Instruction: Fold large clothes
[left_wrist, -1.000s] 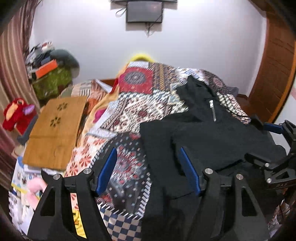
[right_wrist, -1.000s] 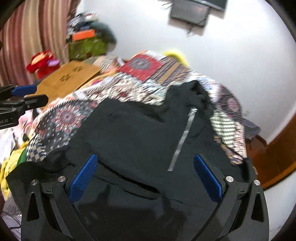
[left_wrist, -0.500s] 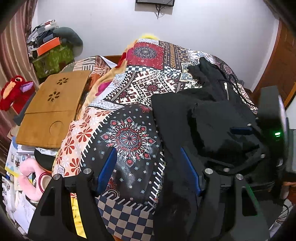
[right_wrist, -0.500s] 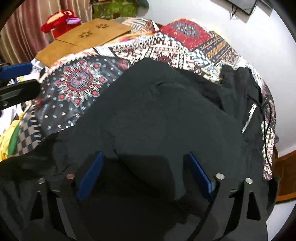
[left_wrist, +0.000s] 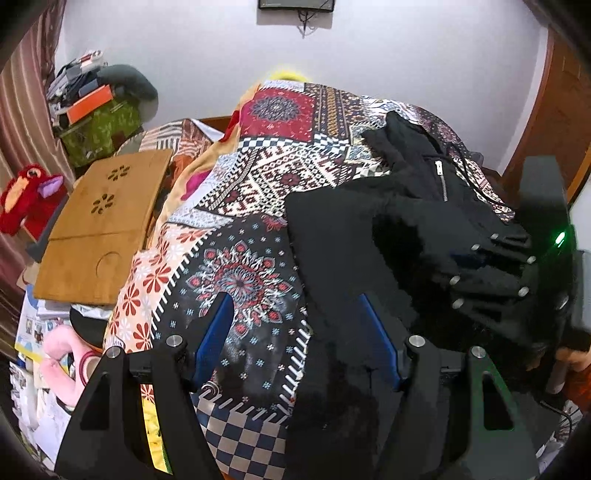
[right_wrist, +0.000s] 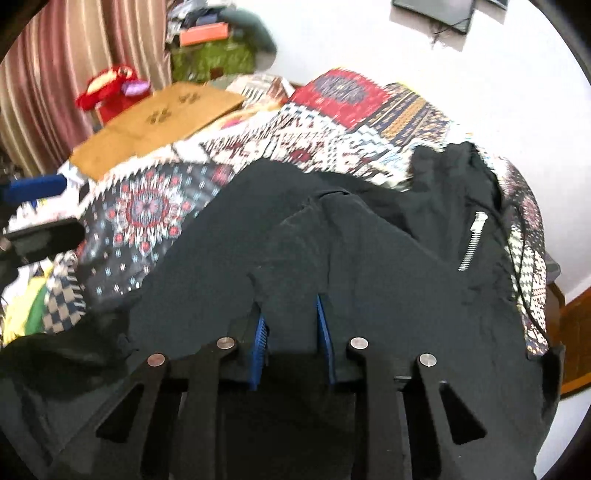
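A bed draped in a patchwork bedspread (left_wrist: 258, 192) of red, white and dark medallion panels carries a black zip-front jacket (left_wrist: 354, 236), spread across the cover's right half with its collar and silver zipper (left_wrist: 441, 181) toward the far wall. Left of the jacket, beyond the bedspread's edge, a wooden lap tray (left_wrist: 99, 225) with flower-shaped cut-outs lies flat, slightly tilted.

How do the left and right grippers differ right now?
The left gripper stands open over the patterned bedspread, gripping nothing; the right gripper has just been closing and pinches a fold of the black zip-up jacket. Both have blue pads and point downward.
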